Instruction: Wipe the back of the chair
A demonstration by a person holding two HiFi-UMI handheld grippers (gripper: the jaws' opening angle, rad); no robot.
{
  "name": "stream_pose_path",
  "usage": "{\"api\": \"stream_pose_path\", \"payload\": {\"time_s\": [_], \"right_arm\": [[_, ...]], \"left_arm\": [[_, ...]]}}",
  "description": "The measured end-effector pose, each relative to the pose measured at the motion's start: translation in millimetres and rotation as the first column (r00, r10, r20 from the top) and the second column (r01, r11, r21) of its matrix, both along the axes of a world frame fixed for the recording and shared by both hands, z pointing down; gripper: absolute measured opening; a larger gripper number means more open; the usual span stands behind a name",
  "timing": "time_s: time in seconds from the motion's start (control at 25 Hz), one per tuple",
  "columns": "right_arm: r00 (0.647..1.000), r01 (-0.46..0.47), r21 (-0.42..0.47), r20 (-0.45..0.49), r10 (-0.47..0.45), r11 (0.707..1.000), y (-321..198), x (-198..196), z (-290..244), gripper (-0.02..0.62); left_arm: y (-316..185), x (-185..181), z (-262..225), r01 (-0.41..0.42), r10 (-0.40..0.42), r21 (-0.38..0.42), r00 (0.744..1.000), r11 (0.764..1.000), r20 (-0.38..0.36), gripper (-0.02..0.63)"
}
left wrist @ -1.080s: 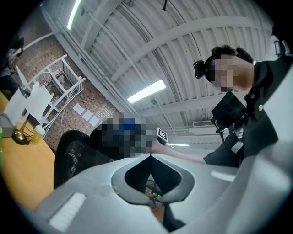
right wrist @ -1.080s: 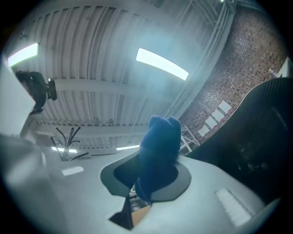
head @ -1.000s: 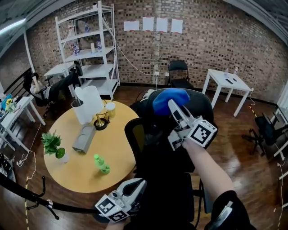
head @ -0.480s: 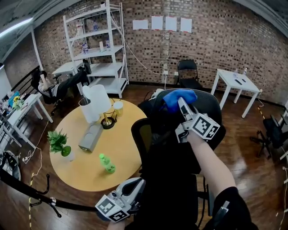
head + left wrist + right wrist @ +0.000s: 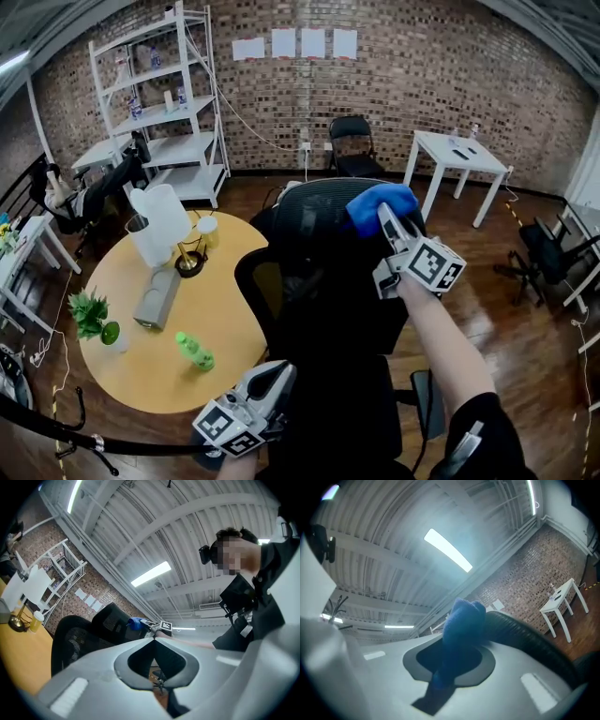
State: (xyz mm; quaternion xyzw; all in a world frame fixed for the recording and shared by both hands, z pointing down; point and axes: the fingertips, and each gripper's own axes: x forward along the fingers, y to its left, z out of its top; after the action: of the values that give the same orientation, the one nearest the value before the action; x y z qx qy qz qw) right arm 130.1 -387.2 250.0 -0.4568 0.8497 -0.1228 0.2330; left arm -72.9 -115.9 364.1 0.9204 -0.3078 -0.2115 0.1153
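Brick-walled room, wooden floor, round yellow counter (image 5: 122, 361) at left. Black chair (image 5: 323, 258) stands at counter's right edge, back toward person.

Right tool (image 5: 384, 217) clamped tight on blue cloth (image 5: 380, 202); cloth pressed on top rim of chair back, right end.

Left tool (image 5: 270, 380) low beside seat, jaws together, nothing held.

Judgement: wiping under way at top rim. Lower back probably left to do. No visible sign of how much is already wiped.
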Motion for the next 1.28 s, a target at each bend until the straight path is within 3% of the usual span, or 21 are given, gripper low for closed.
{"api": "stream_pose_path", "payload": {"time_s": [0.2, 0.4, 0.56, 0.68, 0.8, 1.0, 1.28], "right_arm": [[0.999, -0.034, 0.011, -0.033, 0.034, 0.999, 23, 34, -3, 0.054], [0.981, -0.169, -0.013, -0.096, 0.167, 0.985, 48, 92, 1, 0.054], [0.914, -0.319, 0.103, -0.230, 0.335, 0.942, 81, 132, -21, 0.055], [0.861, -0.369, 0.205, -0.293, 0.416, 0.907, 98, 140, -37, 0.055], [0.804, -0.355, 0.247, -0.411, 0.429, 0.902, 99, 118, -30, 0.055], [0.737, -0.222, 0.191, -0.610, 0.293, 0.956, 67, 37, 29, 0.054], [0.768, -0.072, 0.076, -0.632, 0.104, 0.995, 35, -64, 83, 0.055]], "left_arm": [[0, 20, -1, -0.065, 0.065, 0.004, 0.998, 0.998, -0.005, 0.000], [5, 37, 2, -0.136, 0.136, -0.002, 0.991, 0.991, -0.005, 0.000], [5, 40, 4, -0.163, 0.162, -0.008, 0.987, 0.987, -0.007, 0.000], [7, 39, 6, -0.176, 0.176, -0.014, 0.984, 0.984, -0.010, 0.000], [12, 37, 7, -0.183, 0.183, -0.017, 0.983, 0.983, -0.007, 0.000], [18, 23, 7, -0.159, 0.159, -0.024, 0.987, 0.987, -0.005, 0.000], [22, -10, 14, -0.077, 0.077, -0.054, 0.997, 0.996, -0.006, 0.000]]}}
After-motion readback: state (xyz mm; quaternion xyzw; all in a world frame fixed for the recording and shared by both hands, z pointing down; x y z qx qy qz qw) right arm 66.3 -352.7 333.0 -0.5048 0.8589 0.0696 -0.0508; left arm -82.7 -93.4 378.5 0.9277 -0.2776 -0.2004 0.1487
